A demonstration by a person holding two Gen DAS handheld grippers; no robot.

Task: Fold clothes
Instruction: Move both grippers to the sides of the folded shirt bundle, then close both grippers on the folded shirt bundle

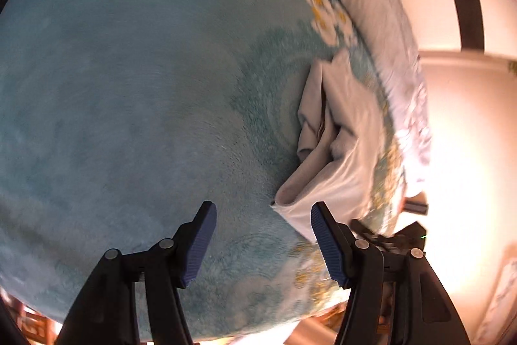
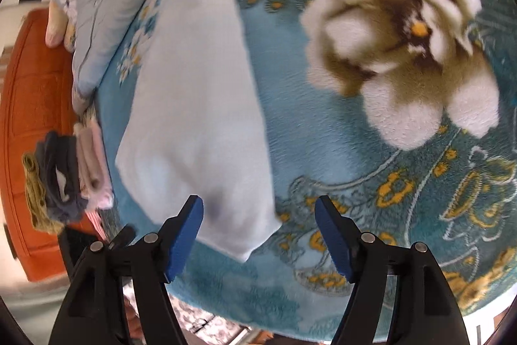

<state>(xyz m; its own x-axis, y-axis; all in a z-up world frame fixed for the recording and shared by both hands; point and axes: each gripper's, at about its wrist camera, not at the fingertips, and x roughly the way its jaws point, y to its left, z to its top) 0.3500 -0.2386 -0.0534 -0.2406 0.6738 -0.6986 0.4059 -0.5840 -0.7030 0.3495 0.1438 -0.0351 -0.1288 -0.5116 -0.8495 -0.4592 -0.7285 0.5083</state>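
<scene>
A white garment [image 1: 339, 147] lies crumpled and partly folded on the teal floral blanket [image 1: 129, 86], to the right in the left wrist view. My left gripper [image 1: 263, 243] is open and empty, its right finger next to the garment's lower edge. In the right wrist view the same white garment [image 2: 200, 105] lies flat as a folded panel on the blanket [image 2: 323, 167]. My right gripper [image 2: 258, 238] is open and empty, hovering over the garment's lower corner.
A pale blue flowered pillow [image 2: 97, 8] lies at the blanket's far left edge. A stack of folded clothes [image 2: 64, 180], olive, navy and pink, sits beside an orange wooden piece [image 2: 29, 118]. A white pillow [image 1: 371, 5] borders the blanket. The other gripper's black body [image 1: 400, 235] shows at lower right.
</scene>
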